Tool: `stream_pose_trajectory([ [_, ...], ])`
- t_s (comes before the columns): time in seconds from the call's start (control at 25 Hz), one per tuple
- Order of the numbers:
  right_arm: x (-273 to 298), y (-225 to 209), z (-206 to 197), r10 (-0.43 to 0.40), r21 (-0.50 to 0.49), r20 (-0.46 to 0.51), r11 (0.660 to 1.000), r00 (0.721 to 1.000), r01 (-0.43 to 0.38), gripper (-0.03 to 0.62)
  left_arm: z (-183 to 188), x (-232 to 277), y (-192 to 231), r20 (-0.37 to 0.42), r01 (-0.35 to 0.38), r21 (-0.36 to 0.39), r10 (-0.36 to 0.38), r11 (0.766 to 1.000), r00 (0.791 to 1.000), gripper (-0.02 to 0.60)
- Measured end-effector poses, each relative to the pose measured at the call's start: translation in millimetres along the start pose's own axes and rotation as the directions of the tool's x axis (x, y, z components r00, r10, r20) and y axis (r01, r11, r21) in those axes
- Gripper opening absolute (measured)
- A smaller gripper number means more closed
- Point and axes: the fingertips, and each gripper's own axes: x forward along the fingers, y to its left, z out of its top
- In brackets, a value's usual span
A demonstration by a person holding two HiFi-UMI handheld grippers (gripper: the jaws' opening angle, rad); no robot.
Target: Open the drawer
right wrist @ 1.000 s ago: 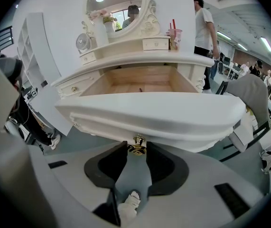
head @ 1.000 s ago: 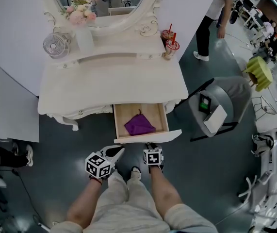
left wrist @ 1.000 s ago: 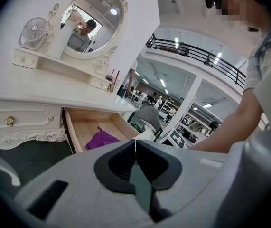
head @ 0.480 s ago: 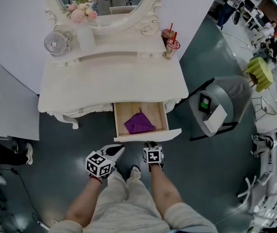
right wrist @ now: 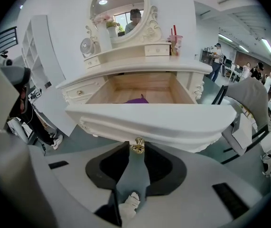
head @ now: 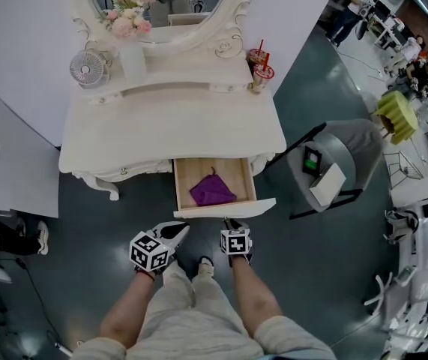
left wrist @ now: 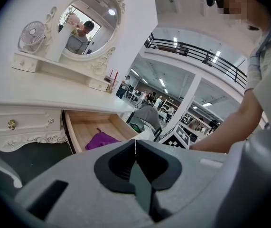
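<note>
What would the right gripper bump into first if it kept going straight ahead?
The gold knob on the open drawer's front: it sits between the right gripper's jaw tips, which have just been closing. Contact unclear.

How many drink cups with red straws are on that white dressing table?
2 drink cups with red straws: one at the white dressing table's back right corner, the other just in front.

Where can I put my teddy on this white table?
The wide tabletop is bare, from the raised back shelf to the front edge. That shelf is crowded: fan, flower vase, two cups. In the open drawer, only strips beside the purple cloth are free.
</note>
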Motion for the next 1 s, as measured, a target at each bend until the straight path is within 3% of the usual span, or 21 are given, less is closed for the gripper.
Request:
stream_pose_trajectory([
  [0.24,-31,9,10,0.043,-0.015,0.063,0.999,0.997,-0.042,0.091,7,-2,-5,0.006,-0.003,0.018,0.003,1.000,1.000,0.015],
  [0.48,-68,12,34,0.074,-0.051,0.162,0.996,0.984,-0.066,0.028,23,-5,-12,0.016,-0.001,0.055,0.000,0.998,1.000,0.015],
  [1.0,-169,46,118,0.246,-0.121,0.395,0.969,0.885,-0.216,0.009,66,-18,-42,0.036,0.048,0.144,-0.054,0.988,0.998,0.015],
])
